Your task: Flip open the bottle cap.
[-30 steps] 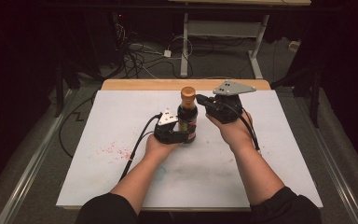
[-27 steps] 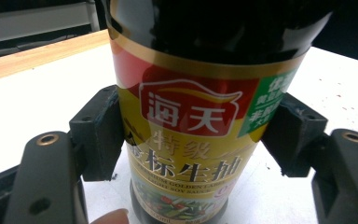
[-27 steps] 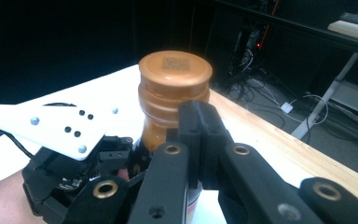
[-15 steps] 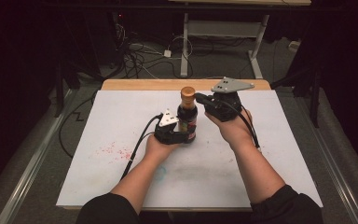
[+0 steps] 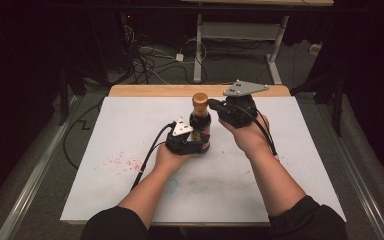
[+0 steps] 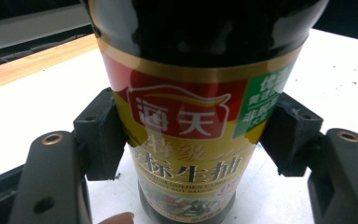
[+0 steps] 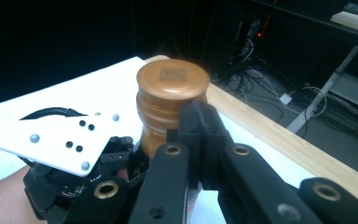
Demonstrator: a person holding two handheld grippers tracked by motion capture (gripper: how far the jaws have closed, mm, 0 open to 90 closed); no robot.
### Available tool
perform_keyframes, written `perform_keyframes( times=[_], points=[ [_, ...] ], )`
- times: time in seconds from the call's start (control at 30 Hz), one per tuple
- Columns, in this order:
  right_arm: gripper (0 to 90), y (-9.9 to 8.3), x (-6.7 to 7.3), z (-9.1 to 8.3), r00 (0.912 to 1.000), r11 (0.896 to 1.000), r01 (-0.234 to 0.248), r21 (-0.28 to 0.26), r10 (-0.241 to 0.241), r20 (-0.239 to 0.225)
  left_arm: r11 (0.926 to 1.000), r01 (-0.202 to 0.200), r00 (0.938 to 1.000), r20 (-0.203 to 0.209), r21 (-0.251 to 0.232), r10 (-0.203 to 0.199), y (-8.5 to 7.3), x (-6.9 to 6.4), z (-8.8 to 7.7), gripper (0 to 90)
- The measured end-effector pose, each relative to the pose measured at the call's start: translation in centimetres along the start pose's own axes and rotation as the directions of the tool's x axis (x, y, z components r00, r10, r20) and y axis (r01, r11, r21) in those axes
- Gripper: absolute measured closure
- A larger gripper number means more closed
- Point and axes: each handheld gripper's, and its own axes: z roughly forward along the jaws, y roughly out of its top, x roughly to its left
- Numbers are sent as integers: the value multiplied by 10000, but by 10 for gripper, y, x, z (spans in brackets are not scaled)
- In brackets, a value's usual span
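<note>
The soy sauce bottle (image 5: 200,131) is clamped in your left gripper (image 6: 189,133), whose jaws have just been closing; your right gripper (image 7: 200,140) (jaws together, empty) sits by the brown cap (image 7: 172,81), so open them before twisting.

Left claw (image 5: 196,142) grips the upright sauce bottle (image 5: 200,125); right claw (image 5: 214,105) rests beside its neck.

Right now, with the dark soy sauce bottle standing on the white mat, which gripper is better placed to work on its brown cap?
Right. The right gripper sits shut beside the brown cap, at cap height. The left gripper is clamped on the dark soy sauce bottle at its label, steadying it.
</note>
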Motion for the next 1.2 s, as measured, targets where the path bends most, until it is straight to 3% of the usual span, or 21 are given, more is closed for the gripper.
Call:
perform_keyframes(
  times=[0.37,0.63,0.7,0.73,0.9,0.93,1.0,1.03,1.1,1.2],
  points=[
    [900,2,0,-1,9999,9999,-96,96,96,47,9999,11,9999,-111,123,-10,1,-1,2,302],
    [900,7,3,-1,9997,9997,100,205,-104,205,9998,125,9999,-97,148,-124,2,1,1,303],
    [900,7,2,1,9999,9999,-71,129,70,102,9998,165,9998,-124,123,-163,2,1,1,303],
    [900,8,3,2,10000,9999,-12,130,11,92,9998,-90,9998,-185,153,93,1,0,2,303],
    [900,11,8,5,9998,9997,158,188,-160,91,9997,78,9999,-116,211,-75,2,2,1,303],
    [900,11,8,5,9999,9999,136,49,-136,106,9995,-158,9999,-34,270,159,0,0,1,304],
    [900,21,6,-7,9993,9937,-379,-1050,371,-93,9987,-418,9991,12,276,418,-3,-3,3,303],
    [900,29,7,-14,9994,9917,-238,-1261,206,-273,9986,-445,9990,-68,291,448,-3,-5,5,303],
    [900,41,14,-22,9995,9916,321,-1251,-322,16,9986,-402,9991,-137,358,407,-2,-5,5,300],
    [900,45,12,-29,9995,9905,327,-1333,-323,49,9993,-282,9996,-65,226,283,-2,-3,3,296]
  ],
)
